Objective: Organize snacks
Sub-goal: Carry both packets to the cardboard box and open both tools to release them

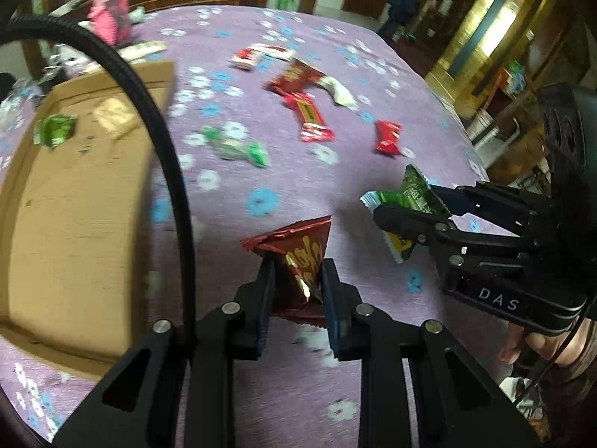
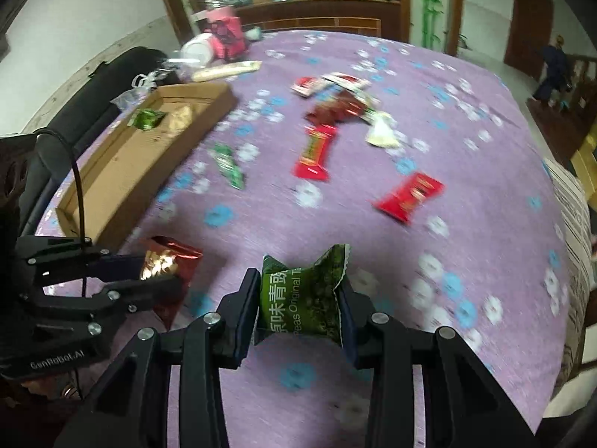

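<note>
My left gripper (image 1: pixel 296 280) is shut on a dark red foil snack packet (image 1: pixel 298 250), held above the purple flowered tablecloth (image 1: pixel 298 171). The same packet (image 2: pixel 169 265) shows in the right wrist view, clamped in the left gripper (image 2: pixel 160 270). My right gripper (image 2: pixel 300 298) is shut on a green pea packet (image 2: pixel 304 291), also seen from the side (image 1: pixel 414 194) in the right gripper (image 1: pixel 410 201). A cardboard tray (image 1: pixel 74 205) lies at the left with a green packet (image 1: pixel 56 130) inside; in the right wrist view, the tray (image 2: pixel 123 171) holds that packet (image 2: pixel 147 117).
Loose on the cloth lie red packets (image 2: pixel 408 196) (image 2: pixel 313 153), a green one (image 2: pixel 227 164) and a pile of red and white ones (image 2: pixel 335 100). Pink bags (image 2: pixel 225 35) stand at the far end. A person (image 1: pixel 403 7) stands in the room beyond. A black cable (image 1: pixel 160 142) arcs across the left view.
</note>
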{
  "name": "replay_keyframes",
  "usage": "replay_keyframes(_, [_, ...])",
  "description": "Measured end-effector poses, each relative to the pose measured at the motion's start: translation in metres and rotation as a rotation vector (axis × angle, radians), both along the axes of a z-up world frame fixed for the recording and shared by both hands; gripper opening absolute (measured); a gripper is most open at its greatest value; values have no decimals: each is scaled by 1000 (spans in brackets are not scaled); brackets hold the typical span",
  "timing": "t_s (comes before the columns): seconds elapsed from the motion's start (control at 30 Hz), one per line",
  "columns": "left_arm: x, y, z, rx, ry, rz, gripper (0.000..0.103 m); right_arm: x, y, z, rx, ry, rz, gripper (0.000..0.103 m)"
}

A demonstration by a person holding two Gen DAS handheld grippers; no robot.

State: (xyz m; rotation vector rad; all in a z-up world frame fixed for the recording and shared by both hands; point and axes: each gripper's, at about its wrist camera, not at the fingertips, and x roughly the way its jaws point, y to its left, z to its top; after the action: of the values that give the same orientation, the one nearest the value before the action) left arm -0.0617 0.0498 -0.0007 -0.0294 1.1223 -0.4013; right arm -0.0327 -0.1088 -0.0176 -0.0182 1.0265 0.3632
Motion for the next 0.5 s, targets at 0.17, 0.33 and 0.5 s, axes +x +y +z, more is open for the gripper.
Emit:
replay_keyframes(0.17, [7,41,14,-1,-38,87,26,16,44,10,33,-18,77,39])
replay_keyframes(0.33, [23,84,23,18,-67,180,27,35,91,24,50,-52,162,38])
replay_keyframes(0.5, [46,124,27,66,-94,265,27,60,144,30,53,-66,231,38])
